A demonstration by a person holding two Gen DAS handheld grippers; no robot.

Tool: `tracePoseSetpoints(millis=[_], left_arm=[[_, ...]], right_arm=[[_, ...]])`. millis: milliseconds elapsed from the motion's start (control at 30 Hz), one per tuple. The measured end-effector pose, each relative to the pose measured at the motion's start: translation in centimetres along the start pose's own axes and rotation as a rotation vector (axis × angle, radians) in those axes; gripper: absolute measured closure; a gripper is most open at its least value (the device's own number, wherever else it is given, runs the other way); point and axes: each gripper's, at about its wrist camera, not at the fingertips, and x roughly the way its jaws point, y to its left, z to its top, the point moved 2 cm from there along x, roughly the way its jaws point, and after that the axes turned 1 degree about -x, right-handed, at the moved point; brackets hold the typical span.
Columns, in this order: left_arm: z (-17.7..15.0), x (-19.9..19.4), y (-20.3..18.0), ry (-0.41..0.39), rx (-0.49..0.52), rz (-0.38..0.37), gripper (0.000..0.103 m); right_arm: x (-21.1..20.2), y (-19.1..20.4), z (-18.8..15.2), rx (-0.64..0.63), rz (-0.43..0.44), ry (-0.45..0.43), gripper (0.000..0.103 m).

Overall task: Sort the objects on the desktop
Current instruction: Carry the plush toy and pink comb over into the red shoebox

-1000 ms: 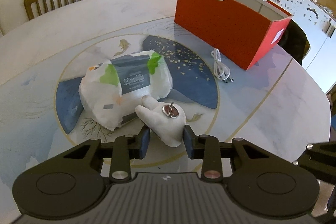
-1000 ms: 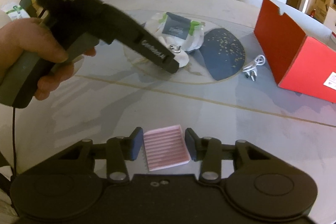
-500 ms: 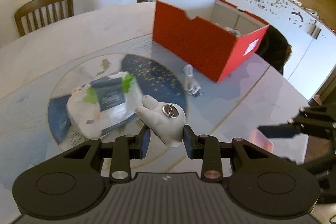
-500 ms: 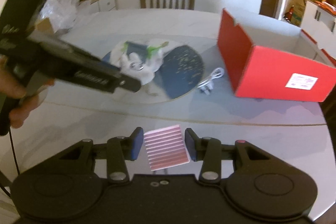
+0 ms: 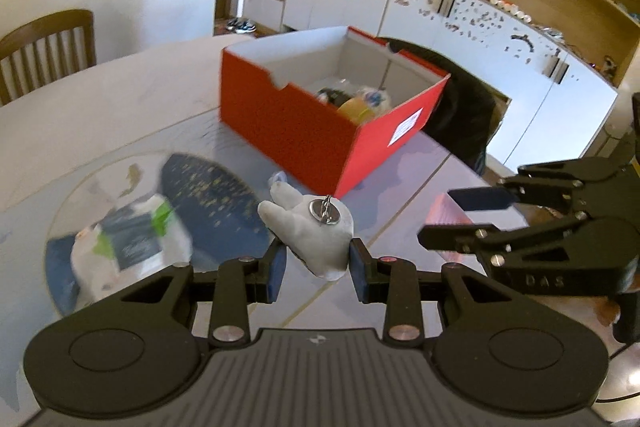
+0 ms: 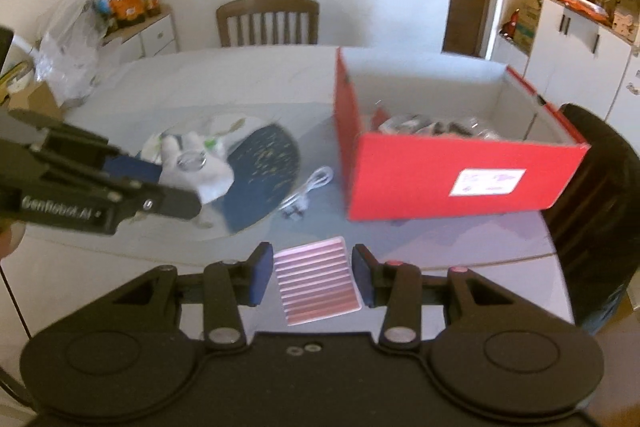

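Note:
My left gripper [image 5: 318, 261] is shut on a white tooth-shaped plush with a metal ring [image 5: 316, 235] and holds it above the table; it also shows in the right wrist view [image 6: 200, 171]. My right gripper [image 6: 312, 275] is shut on a pink ribbed pad [image 6: 316, 281], held above the table's near edge; the pad also shows in the left wrist view [image 5: 442, 215]. The open red box [image 5: 304, 131] stands on the table ahead with several items inside, also in the right wrist view [image 6: 452, 179].
A white plastic bag with a dark label [image 5: 124, 243] lies on the round blue-patterned inlay [image 5: 212, 203]. A white cable [image 6: 308, 187] lies left of the box. Wooden chairs [image 6: 268, 21] and white cabinets [image 5: 460, 39] stand around the table.
Both grippers have risen and swung toward the red box, each still holding its object. The box's inside has come into view.

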Motion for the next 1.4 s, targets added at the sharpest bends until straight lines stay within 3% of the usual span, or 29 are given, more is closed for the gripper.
tracePoseSetpoints(millis=[267,767,1067,1400], left_arm=[[3.8,1.1,-2.9,-0.056,0.026,-0.033,0.070],[9.5,5.2,-5.9,-0.089,0.036,-0.011,0.070],[12.6,9.2,-5.9,-0.041,0.047,0.032,0.070],[15.7,15.8,-4.7,0.067,0.038,0.075,0.070]], right_arm=[[-0.8,-4.4,2.9,-0.001,-0.027,-0.055,0.061],[0.4,-12.7,7.3,-0.012,-0.021,-0.108,0.061],[3.3,-16.1,10.2,-0.039,-0.017,-0.132,0.060],[8.7,-18.6,12.3,-0.018,0.032,-0.051,0.060]])
